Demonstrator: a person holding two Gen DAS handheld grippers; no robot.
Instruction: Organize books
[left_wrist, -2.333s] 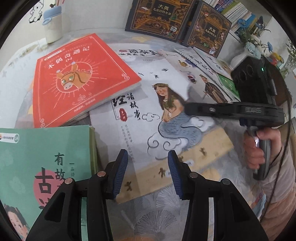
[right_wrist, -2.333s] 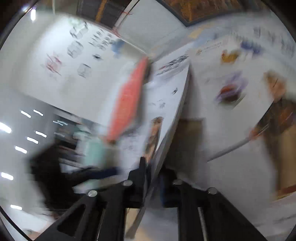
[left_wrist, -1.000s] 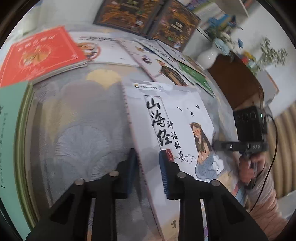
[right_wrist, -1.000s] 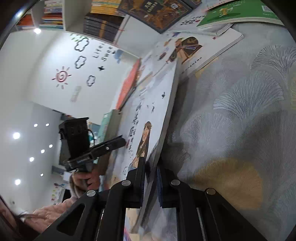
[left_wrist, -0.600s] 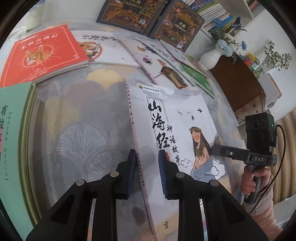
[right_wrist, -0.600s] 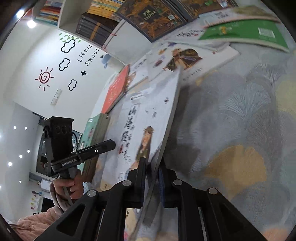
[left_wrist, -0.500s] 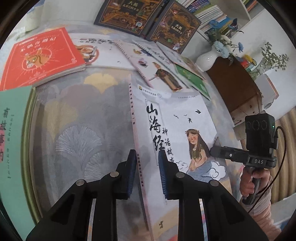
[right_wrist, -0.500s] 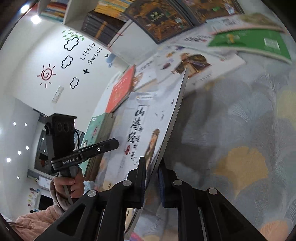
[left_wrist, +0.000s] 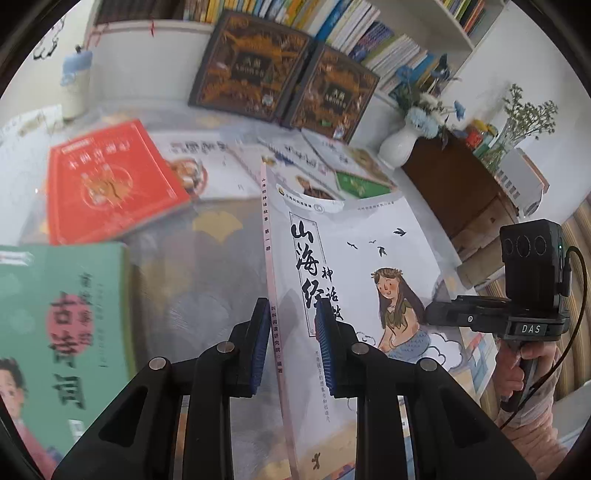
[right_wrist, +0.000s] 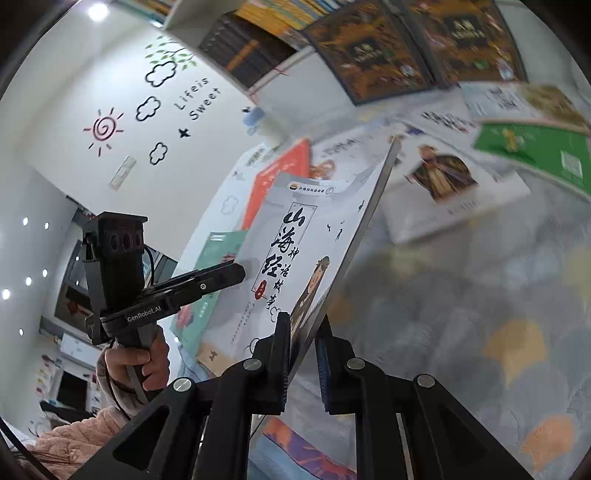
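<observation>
Up front in the left wrist view, the left gripper (left_wrist: 291, 343) has its blue-padded jaws pinched on the spine edge of the white mermaid book (left_wrist: 354, 266), which is tilted up off the patterned tablecloth (left_wrist: 207, 273). The cover, with black brush characters and a long-haired mermaid, faces right. At the right of the view, the right gripper (left_wrist: 436, 317) reaches in to the opposite edge of the same book, a hand (left_wrist: 517, 373) around its grip. On the cloth to the left lie a green book (left_wrist: 55, 317) and, further back, a red book (left_wrist: 110, 184). More white and green books are fanned out behind the raised one. Two dark ornate books (left_wrist: 284, 74) lean against the white shelf at the back, and a white vase (left_wrist: 399, 144) of blue flowers stands near a brown cabinet (left_wrist: 458, 192).

Over in the right wrist view, the right gripper (right_wrist: 303, 354) has its jaws pressed on the fore edge of the mermaid book (right_wrist: 295, 240), whose cover faces left. The left gripper (right_wrist: 236, 273) comes in from the left at the book's far edge, held by a hand (right_wrist: 136, 362) above a pink sleeve (right_wrist: 77, 435). On the cloth to the right lie a white book with a robed figure (right_wrist: 443, 184) and a green one (right_wrist: 532, 155).
</observation>
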